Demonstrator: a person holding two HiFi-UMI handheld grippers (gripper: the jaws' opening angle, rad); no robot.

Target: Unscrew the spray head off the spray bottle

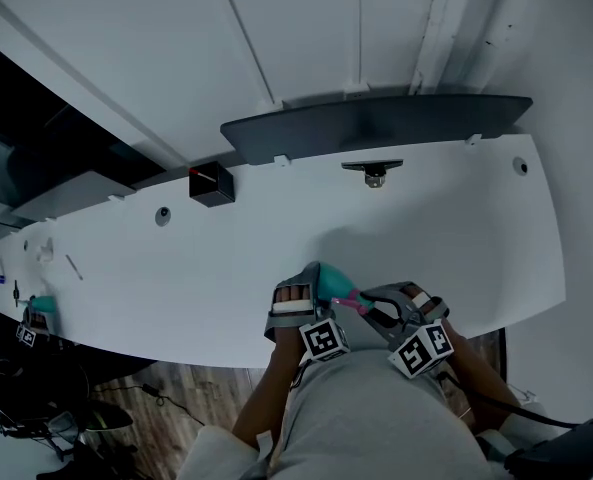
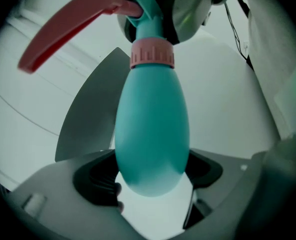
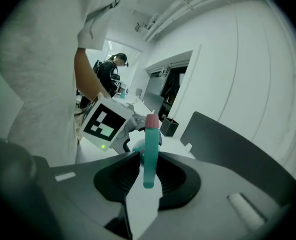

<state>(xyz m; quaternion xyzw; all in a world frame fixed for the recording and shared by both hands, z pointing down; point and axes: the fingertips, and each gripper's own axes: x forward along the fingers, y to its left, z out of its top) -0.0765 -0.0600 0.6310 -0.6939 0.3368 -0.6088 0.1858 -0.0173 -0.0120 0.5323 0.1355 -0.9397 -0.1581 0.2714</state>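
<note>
Left gripper (image 2: 152,186) clamps the teal spray bottle (image 2: 152,119) by its belly above the white table's (image 1: 226,258) near edge. Right gripper (image 3: 148,181) pinches the spray head (image 3: 150,144). The pink collar (image 2: 152,54) sits on the neck — head apparently not yet off, unscrewing left to do.

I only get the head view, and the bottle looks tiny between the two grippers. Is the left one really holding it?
Observer: Yes. In the left gripper view, the left gripper has its jaws shut on the rounded bottom end of the teal spray bottle.
Operator: And the right one?
Observer: The right gripper view shows the right gripper shut on a thin teal part of the spray head.
Operator: Is the top off yet?
Observer: No. The left gripper view shows the pink collar sitting on the bottle's neck, with no gap that I can see.
</note>
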